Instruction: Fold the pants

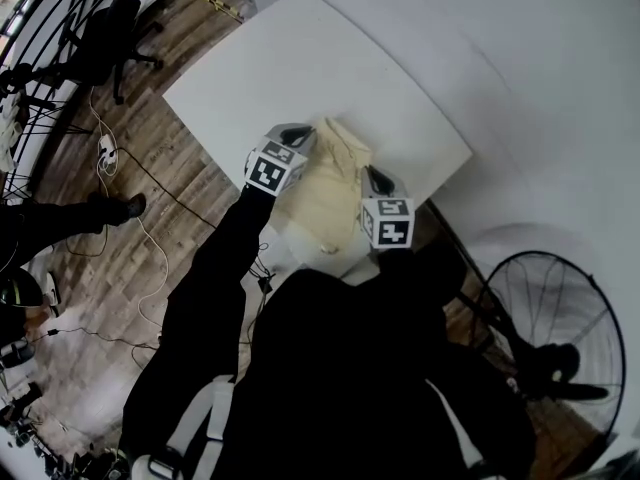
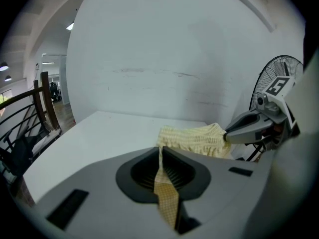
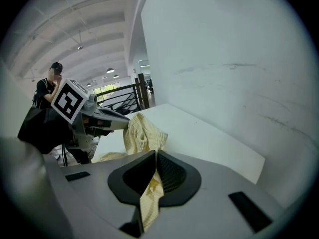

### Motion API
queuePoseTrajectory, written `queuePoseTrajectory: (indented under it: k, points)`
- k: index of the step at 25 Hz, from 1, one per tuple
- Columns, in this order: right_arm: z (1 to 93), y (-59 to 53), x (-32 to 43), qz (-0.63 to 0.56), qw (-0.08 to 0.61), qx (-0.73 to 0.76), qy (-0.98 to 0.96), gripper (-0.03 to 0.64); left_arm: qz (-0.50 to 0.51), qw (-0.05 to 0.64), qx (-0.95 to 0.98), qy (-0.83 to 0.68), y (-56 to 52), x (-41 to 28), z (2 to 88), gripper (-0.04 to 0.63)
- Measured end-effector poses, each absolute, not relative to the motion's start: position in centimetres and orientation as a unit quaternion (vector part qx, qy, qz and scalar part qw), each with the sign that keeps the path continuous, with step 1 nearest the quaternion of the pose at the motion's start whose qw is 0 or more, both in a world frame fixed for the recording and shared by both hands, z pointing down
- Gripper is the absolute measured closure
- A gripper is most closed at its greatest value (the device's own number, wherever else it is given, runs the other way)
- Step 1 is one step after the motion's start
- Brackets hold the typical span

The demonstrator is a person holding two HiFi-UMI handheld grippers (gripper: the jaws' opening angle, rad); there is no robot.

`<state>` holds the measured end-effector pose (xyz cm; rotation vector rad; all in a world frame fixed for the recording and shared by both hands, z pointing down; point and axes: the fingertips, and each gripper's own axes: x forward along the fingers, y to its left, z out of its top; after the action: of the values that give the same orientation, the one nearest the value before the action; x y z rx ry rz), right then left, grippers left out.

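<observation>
While the yellow pants point(image 1: 330, 193) stretch between the two grippers over the near edge of the white table point(image 1: 300, 58), each gripper holds one end of the cloth. The jaws of the left gripper point(image 2: 160, 152) stand almost together and pinch a thin strip of the fabric, which runs back between them. The jaws of the right gripper point(image 3: 153, 158) are nearly closed too, pressing on a fold of the same pants. A fan point(image 1: 545, 308) stands on the floor to the right
</observation>
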<state>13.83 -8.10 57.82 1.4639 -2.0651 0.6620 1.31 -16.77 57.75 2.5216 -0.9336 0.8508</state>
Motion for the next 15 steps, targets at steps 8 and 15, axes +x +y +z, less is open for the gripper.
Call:
queuePoseTrajectory:
  k: [8, 15]
  points:
    - [57.3, -3.9, 10.2, 0.233, 0.265, 0.525, -0.775, 0.603, 0.296, 0.159, 0.879, -0.339, -11.8, -2.4, 58.0, 0.572]
    - [59.1, -0.6, 7.4, 0.251, 0.284, 0.487, -0.787, 0.603, 0.314, 0.173, 0.869, -0.341, -8.7, -4.7, 60.0, 0.573]
